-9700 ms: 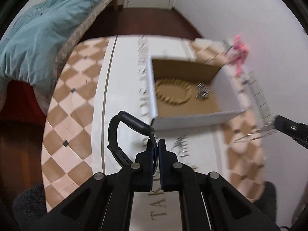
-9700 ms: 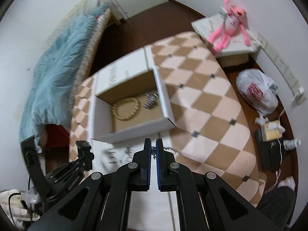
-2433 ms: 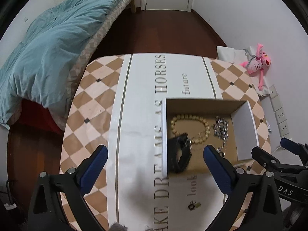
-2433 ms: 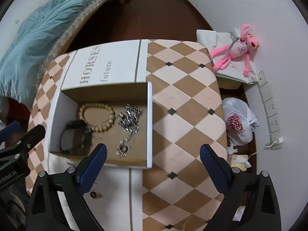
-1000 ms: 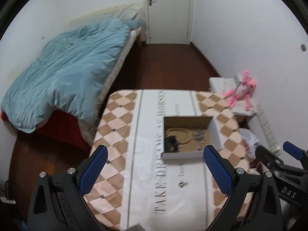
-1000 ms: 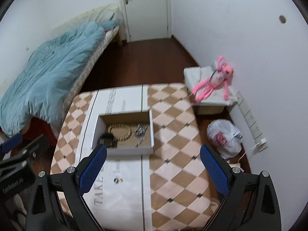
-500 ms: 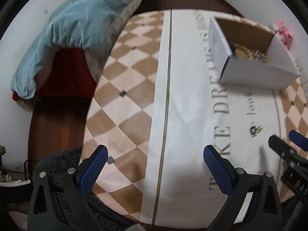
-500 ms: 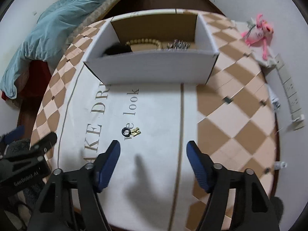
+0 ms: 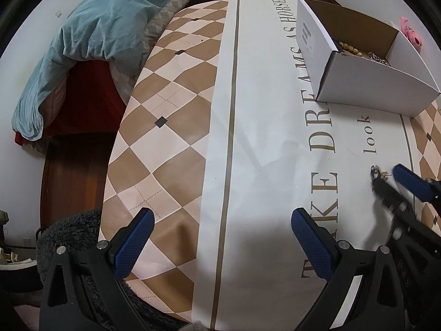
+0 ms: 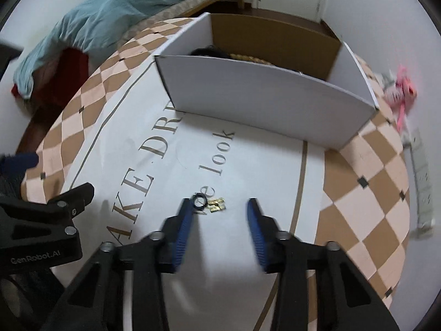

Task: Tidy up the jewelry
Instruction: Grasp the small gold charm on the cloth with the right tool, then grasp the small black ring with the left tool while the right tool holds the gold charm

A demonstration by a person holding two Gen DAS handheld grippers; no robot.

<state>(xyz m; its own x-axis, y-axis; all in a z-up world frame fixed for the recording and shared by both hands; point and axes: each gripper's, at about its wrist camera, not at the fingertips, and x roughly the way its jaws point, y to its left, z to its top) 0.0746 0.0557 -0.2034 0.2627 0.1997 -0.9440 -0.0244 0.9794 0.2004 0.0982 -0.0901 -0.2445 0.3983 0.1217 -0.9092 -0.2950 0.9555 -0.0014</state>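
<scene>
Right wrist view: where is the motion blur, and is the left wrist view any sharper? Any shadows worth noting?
Right wrist view: the right gripper fingers smear as the jaws close; the dark ring and gold pieces between them stay legible. Left wrist view: the tablecloth is crisp, the left gripper sharp, a soft shadow below it; fisheye bends edges in both.

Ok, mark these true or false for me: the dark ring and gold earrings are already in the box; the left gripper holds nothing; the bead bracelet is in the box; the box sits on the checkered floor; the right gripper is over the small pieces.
1. The ring and earrings are in the box. False: they lie on the table in front of it.
2. The left gripper holds nothing. True.
3. The bead bracelet is in the box. True.
4. The box sits on the floor. False: it stands on the table.
5. The right gripper is over the ring and earrings. True; its jaws are closing, with the pieces between them.
</scene>
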